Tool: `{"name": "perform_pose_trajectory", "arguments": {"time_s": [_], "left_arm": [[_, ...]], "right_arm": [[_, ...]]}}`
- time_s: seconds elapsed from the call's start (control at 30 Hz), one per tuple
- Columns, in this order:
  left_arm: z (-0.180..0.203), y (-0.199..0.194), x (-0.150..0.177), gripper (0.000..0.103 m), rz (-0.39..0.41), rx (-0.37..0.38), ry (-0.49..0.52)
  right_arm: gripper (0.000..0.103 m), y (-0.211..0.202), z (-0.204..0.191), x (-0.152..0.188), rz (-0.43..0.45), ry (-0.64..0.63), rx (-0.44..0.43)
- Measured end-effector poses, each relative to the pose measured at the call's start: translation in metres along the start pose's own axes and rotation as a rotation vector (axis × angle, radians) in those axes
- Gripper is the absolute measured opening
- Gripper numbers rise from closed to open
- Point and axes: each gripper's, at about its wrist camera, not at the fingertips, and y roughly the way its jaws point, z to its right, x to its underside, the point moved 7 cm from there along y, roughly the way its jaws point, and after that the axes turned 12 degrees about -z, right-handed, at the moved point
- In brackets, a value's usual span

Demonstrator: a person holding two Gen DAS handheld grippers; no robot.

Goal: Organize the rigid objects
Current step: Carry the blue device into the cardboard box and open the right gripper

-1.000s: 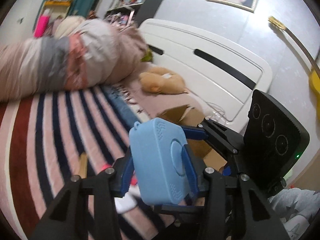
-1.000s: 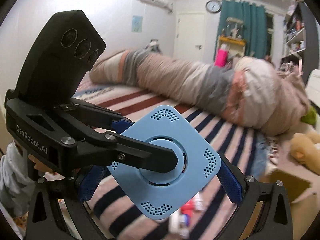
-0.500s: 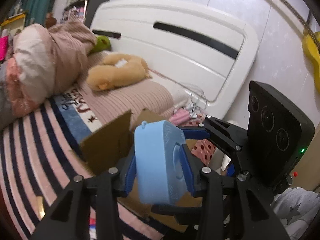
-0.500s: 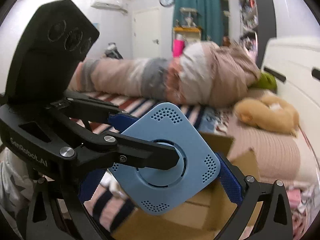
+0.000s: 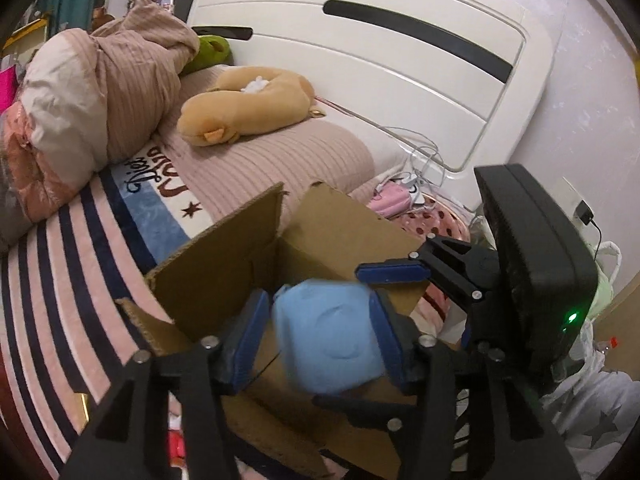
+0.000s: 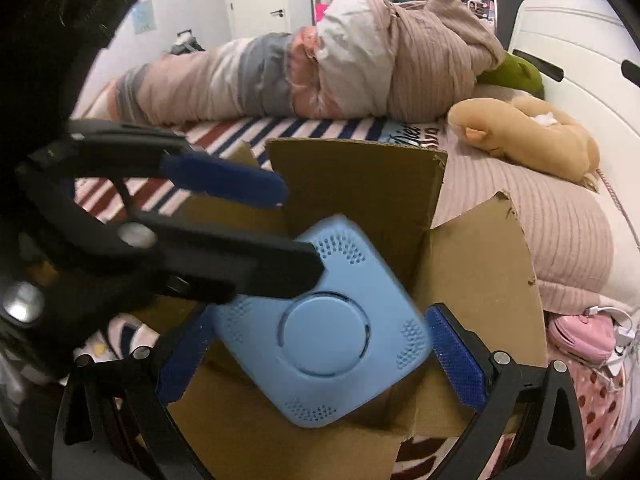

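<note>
A light blue square device [image 5: 332, 340] with a round centre and dotted corners hangs over the open cardboard box [image 5: 224, 268]. It is motion-blurred and tilted. It also shows in the right wrist view [image 6: 332, 328] above the box [image 6: 480, 276]. My left gripper [image 5: 316, 332] has blue pads wide apart with a gap on each side of the device. My right gripper [image 6: 316, 356] is also spread wide; the device sits between its pads without visible contact. The left gripper's fingers [image 6: 224, 256] cross the right wrist view.
The box sits on a striped bedspread [image 5: 52, 264]. A rolled quilt [image 6: 320, 64], a tan plush toy [image 5: 244, 104], a green plush [image 6: 512, 72] and a white headboard [image 5: 400, 56] are behind. A pink item with cables [image 6: 580, 332] lies at the right.
Both grippers swung from above the bed to over the cardboard box and lowered. Both sets of pads have opened wide, and the blue device has tilted and dropped toward the box.
</note>
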Motion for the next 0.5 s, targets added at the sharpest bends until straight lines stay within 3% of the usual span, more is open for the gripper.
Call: {"name": "perform_pose_trajectory", "arguments": {"time_s": [0.2, 0.33, 0.5], "left_arm": [[-0.01, -0.025, 0.006, 0.056, 0.047, -0.022, -0.018], [-0.029, -0.061, 0.021, 0.062, 0.107, -0.06, -0.052], [-0.071, -0.111, 0.06, 0.065, 0.183, -0.185, -0.119]], "right_arm": [[0.103, -0.003, -0.007, -0.003, 0.007, -0.017, 0.041], [0.103, -0.023, -0.025, -0.008, 0.104, -0.057, 0.024], [0.103, -0.055, -0.066, -0.022, 0.223, -0.126, -0.021]]}}
